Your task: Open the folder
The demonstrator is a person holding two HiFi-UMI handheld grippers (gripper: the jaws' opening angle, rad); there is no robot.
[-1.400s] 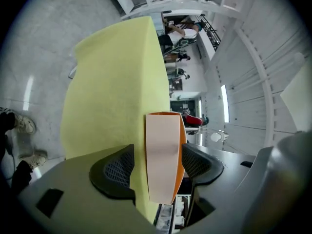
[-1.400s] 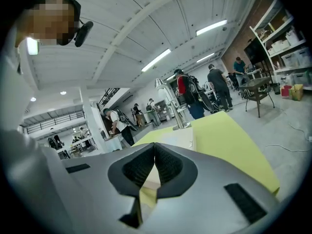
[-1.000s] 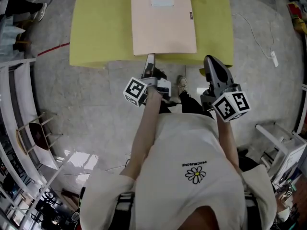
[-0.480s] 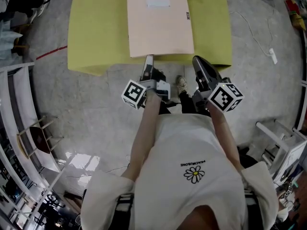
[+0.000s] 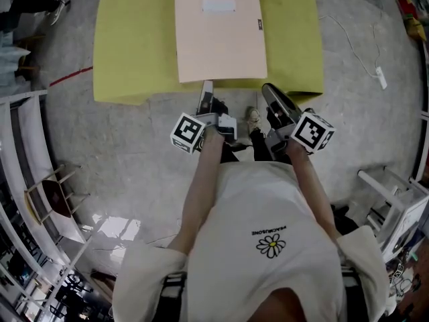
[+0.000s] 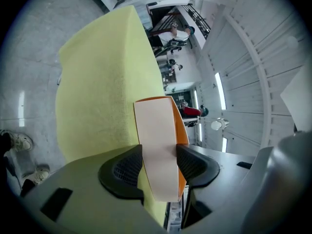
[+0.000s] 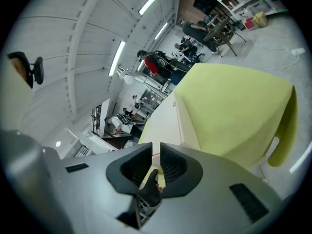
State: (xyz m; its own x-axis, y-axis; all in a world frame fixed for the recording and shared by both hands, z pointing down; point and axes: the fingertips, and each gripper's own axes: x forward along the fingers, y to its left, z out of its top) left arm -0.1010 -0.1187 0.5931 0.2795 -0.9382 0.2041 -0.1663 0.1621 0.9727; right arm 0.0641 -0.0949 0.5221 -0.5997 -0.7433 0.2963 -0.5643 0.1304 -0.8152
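Observation:
A beige folder (image 5: 220, 35) lies shut on the yellow table (image 5: 134, 45), its near edge at the table's front. My left gripper (image 5: 207, 89) is at that near edge. In the left gripper view the folder's cream cover (image 6: 156, 150), with orange showing beside it, sits between the jaws, which are closing around it. My right gripper (image 5: 268, 91) hangs just off the table's front edge, to the right of the folder's near right corner. It is shut (image 7: 156, 160) with nothing between the pads. The folder (image 7: 163, 113) appears beyond it as a pale strip.
The person's shoes (image 5: 255, 116) stand on the grey floor under the table's front edge. A white cable and plug strip (image 5: 382, 82) lie on the floor at the right. Metal shelving (image 5: 27, 180) lines the left, and a white frame (image 5: 395, 200) stands at the right.
My right gripper has sunk and come left toward the table's front edge, rolling as it went. The left gripper has kept its place at the folder's near edge.

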